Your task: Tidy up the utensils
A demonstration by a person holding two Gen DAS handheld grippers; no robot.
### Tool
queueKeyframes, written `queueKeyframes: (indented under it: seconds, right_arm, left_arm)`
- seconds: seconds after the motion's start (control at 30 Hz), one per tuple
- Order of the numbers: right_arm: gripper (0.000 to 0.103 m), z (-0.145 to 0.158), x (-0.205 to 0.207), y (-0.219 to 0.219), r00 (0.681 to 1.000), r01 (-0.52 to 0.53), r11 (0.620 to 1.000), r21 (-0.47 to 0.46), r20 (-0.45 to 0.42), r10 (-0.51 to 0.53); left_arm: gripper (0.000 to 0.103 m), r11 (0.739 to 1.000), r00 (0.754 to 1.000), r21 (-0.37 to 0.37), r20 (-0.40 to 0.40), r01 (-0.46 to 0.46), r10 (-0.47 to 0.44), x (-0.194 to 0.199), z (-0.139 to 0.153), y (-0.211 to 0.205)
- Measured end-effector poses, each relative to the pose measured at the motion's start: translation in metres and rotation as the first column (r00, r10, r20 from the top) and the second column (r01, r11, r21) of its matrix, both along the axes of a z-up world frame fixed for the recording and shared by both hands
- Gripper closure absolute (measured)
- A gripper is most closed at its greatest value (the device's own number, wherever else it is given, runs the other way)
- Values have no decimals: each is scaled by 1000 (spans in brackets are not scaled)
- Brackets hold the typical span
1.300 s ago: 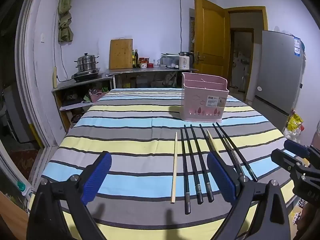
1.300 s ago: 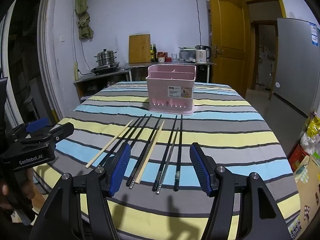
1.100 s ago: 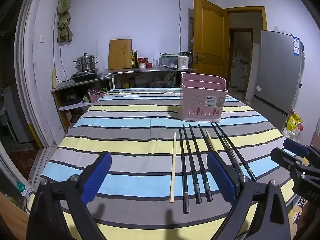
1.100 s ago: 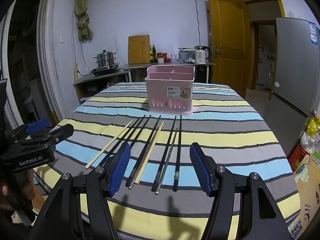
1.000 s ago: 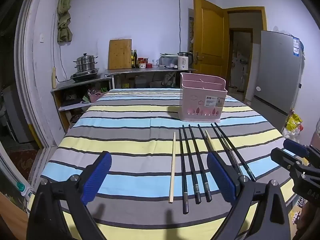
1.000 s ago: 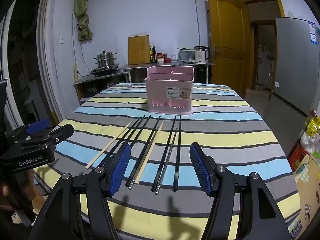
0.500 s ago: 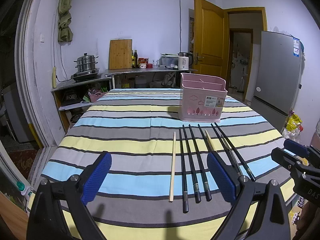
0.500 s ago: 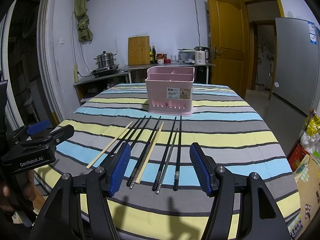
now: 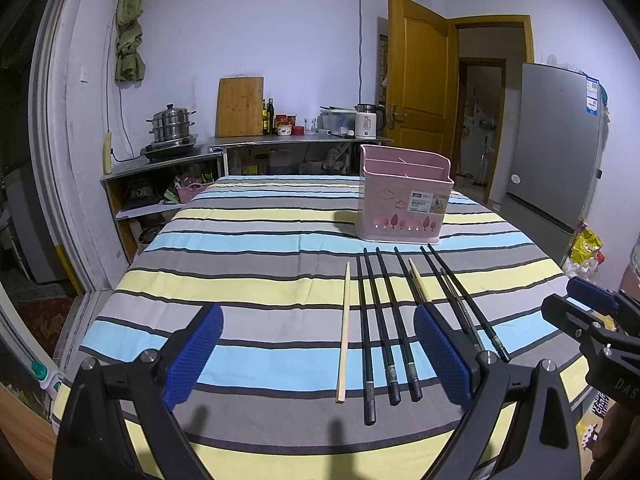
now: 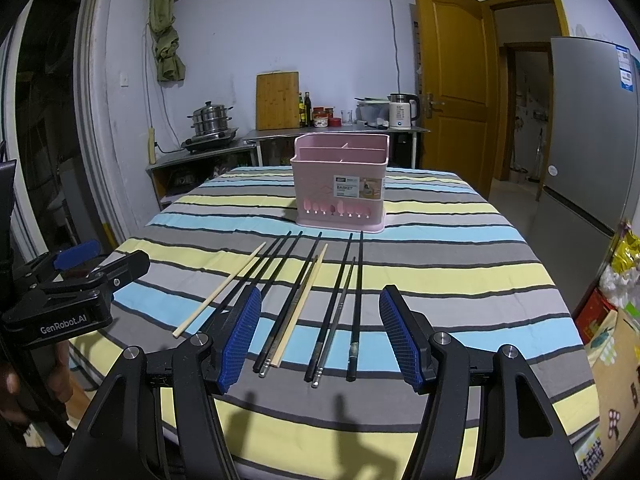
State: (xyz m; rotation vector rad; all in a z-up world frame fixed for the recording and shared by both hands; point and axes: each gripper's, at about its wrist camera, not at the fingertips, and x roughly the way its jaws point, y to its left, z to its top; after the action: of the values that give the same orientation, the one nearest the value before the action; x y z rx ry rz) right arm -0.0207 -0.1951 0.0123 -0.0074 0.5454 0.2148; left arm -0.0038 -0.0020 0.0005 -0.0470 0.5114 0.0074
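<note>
Both tools hung over the near edge of the striped counter (image 9: 256, 240), each spread wide with nothing between its blue pads. In the left wrist view the left tool (image 9: 318, 354) filled the bottom of the frame, its pads (image 9: 193, 356) low at left and right of centre, and the right tool (image 9: 588, 316) poked in at the right edge. In the right wrist view the right tool (image 10: 320, 334) sat at bottom centre, while the left tool (image 10: 76, 280), gripped by a hand (image 10: 10, 392), showed at the left edge, its jaws seen side-on.

Chopsticks lay in a loose row on the counter, pointing away from the cameras toward a pink basket (image 10: 340, 184). The basket stood upright at the centre of the frame, above the row, apart from the chopstick tips; it had dividers inside and a label on its front.

In the left wrist view a pale wooden chopstick (image 9: 344, 330) lay at the left end of the row, just left of three black chopsticks (image 9: 380, 320) at lower centre. A second wooden chopstick (image 9: 417, 286) lay further right, its near part hidden behind the right pad. More black ones ran toward the lower right.

In the right wrist view the second wooden chopstick (image 10: 302, 302) lay against a black one at lower centre, between the pads.

Against the back wall, in the upper centre, stood a cutting board (image 10: 277, 101), with a steamer pot (image 10: 211, 118) to its left and a kettle (image 10: 402, 111) to its right. A fridge (image 10: 592, 132) filled the right edge.
</note>
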Motion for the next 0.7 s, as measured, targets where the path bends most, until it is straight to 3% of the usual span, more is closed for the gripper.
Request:
queueKeyframes:
  seconds: [0.7]
  right_arm:
    - [41, 0, 0, 0, 1000, 2, 1000, -2, 0, -2]
  left_arm:
    - [5, 1000, 1000, 2, -2, 6, -6, 1, -4, 1]
